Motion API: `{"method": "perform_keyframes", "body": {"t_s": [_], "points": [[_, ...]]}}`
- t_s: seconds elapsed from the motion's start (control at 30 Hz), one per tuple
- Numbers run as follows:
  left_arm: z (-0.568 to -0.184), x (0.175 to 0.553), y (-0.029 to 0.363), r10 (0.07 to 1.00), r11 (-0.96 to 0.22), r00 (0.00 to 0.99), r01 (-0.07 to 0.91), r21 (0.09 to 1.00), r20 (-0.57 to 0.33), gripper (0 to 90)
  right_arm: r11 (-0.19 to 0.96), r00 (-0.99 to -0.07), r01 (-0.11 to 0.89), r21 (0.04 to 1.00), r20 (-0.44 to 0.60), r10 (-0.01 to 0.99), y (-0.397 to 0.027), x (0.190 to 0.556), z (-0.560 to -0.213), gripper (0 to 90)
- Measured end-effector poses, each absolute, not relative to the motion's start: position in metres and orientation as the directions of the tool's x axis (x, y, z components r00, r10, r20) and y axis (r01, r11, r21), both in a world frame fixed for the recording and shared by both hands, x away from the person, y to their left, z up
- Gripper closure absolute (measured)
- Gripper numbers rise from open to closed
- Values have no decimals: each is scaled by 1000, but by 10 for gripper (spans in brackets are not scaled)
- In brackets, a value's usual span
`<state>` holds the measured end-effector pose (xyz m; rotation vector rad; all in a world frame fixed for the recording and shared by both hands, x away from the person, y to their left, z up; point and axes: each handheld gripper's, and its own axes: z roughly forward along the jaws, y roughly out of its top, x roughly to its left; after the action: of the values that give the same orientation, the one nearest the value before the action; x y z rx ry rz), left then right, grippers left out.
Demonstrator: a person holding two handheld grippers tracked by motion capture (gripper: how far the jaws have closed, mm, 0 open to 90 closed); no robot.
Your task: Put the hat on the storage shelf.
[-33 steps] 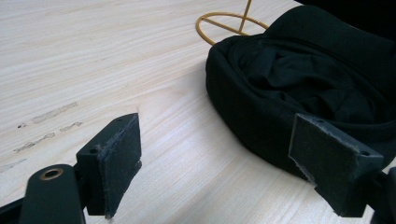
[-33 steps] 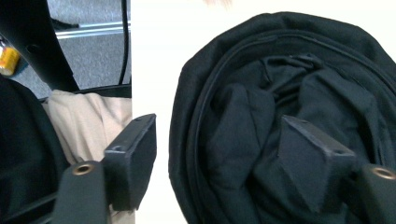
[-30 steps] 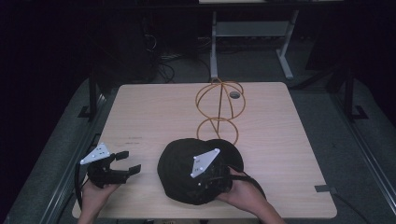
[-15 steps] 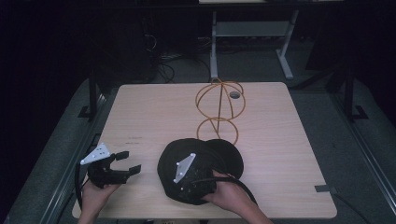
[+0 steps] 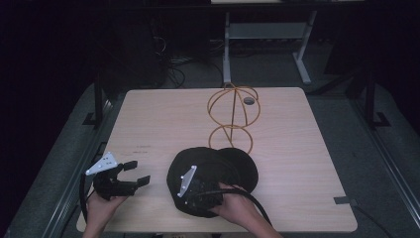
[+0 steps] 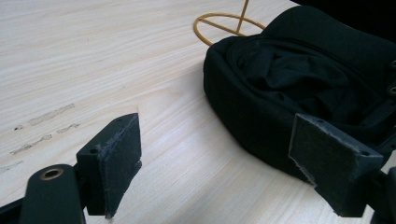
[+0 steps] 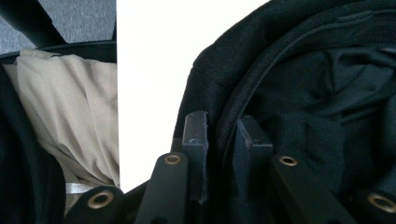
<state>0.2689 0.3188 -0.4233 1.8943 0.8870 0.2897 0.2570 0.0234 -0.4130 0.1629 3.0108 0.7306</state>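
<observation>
Two grippers work over one black cap [image 5: 210,176], which lies upside down low in the centre of the high view on the wooden bench [image 5: 297,144], just below a yellow wire stand [image 5: 232,116]. The right gripper [image 5: 190,191] leans in over its near rim from the lower right; the left gripper [image 5: 130,174] rests level at lower left, apart from the cap. In the left gripper view its fingers [image 6: 119,163] stand wide apart, empty. In the right gripper view the fingers [image 7: 195,140] have just been closing and pinch the cap's rim [image 7: 224,135]. A firm, deep bite on that band should keep the cap from slipping when lifted.
</observation>
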Motion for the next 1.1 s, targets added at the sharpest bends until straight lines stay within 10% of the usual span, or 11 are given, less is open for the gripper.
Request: {"method": "perform_keyframes", "body": {"t_s": [1.1], "points": [[-392,249,303,493,-201,851,313,928,-181,162,652,-995,102,751,72,73,-16,270,-323,815]]}}
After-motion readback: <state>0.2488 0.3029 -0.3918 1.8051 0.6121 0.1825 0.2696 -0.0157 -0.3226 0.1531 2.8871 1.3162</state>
